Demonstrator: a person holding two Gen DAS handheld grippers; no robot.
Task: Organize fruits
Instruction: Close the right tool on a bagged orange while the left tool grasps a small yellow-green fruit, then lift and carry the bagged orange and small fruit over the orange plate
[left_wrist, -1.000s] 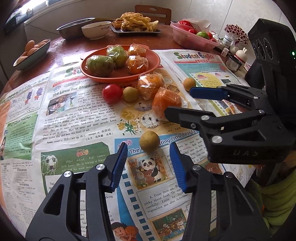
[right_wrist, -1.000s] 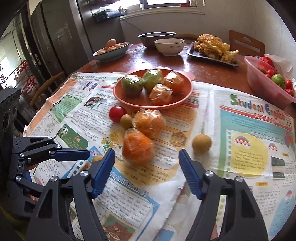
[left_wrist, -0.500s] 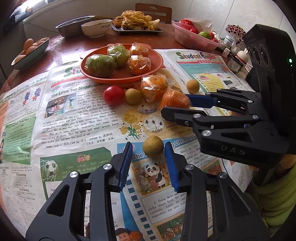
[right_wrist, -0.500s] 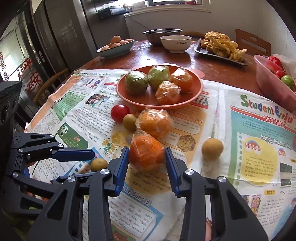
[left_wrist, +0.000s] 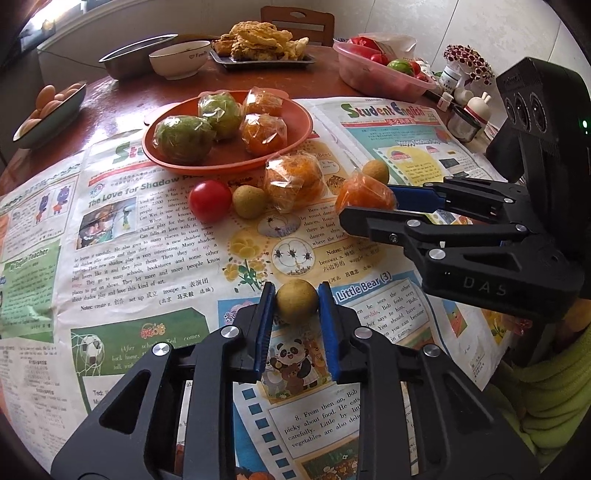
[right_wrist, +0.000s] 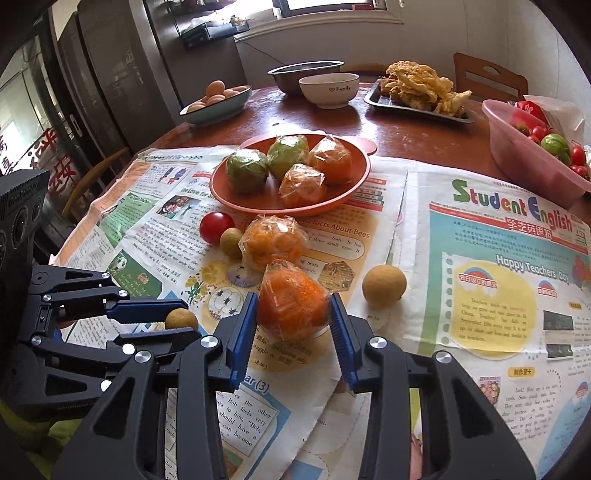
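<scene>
My left gripper (left_wrist: 296, 293) is shut on a small tan round fruit (left_wrist: 296, 302) that rests on the newspaper. My right gripper (right_wrist: 293, 301) is shut on a plastic-wrapped orange (right_wrist: 293, 306), its blue pads pressing both sides. The left wrist view also has the right gripper (left_wrist: 365, 206) around that orange (left_wrist: 364, 194). Beyond lies an orange plate (right_wrist: 288, 212) bearing two wrapped green fruits and two wrapped oranges. In front of the plate lie a red tomato (right_wrist: 217, 227), a second tan fruit (right_wrist: 231, 242), another wrapped orange (right_wrist: 271, 240) and a third tan fruit (right_wrist: 384, 286).
Newspaper (right_wrist: 480, 295) covers the near half of the round wooden table. At the back stand a bowl of eggs (right_wrist: 216, 99), a white bowl (right_wrist: 328, 88), a metal bowl (right_wrist: 295, 74) and a tray of fried food (right_wrist: 417, 88). A pink basin (right_wrist: 535, 166) of produce sits at the right.
Both grippers have gone from open to shut. The left closed on the small tan fruit, the right moved forward and closed on the wrapped orange.
</scene>
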